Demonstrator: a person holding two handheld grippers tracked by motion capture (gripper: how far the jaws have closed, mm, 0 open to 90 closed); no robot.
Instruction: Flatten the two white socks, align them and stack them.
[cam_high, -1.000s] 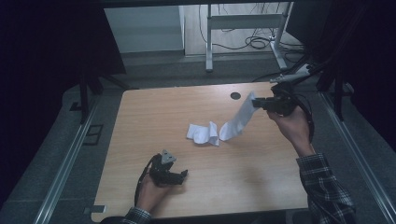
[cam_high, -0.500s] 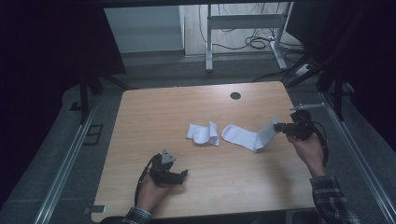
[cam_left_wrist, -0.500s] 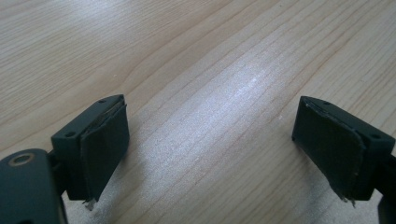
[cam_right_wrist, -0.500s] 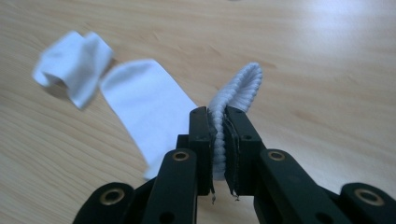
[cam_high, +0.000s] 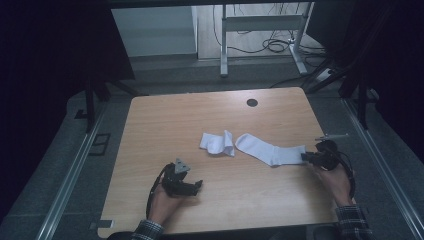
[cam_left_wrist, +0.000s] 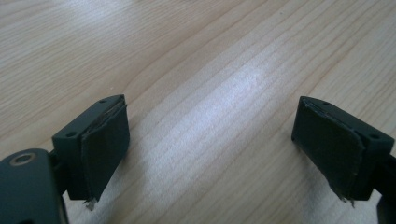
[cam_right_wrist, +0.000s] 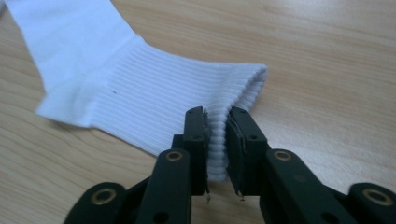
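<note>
A long white sock (cam_high: 270, 150) lies flat on the wooden table (cam_high: 175, 115), toe toward the middle and ribbed cuff (cam_right_wrist: 140, 88) toward the right edge. My right gripper (cam_high: 306, 157) sits low at that cuff. Its jaws have just been opening, and the cuff's rim still fills the narrow gap between the pads (cam_right_wrist: 216, 116). A second white sock (cam_high: 217, 143) lies crumpled just left of the long one. My left gripper (cam_high: 199, 185) rests near the front of the table, open, with bare wood between its jaws (cam_left_wrist: 210, 126).
A dark round hole (cam_high: 252, 102) sits near the table's far edge. Metal rails run along both sides of the table, and a frame with cables stands on the floor behind it.
The right gripper has come down and toward the right front with the sock's cuff, so the sock went from hanging raised to lying stretched on the table. The left gripper has not moved.
</note>
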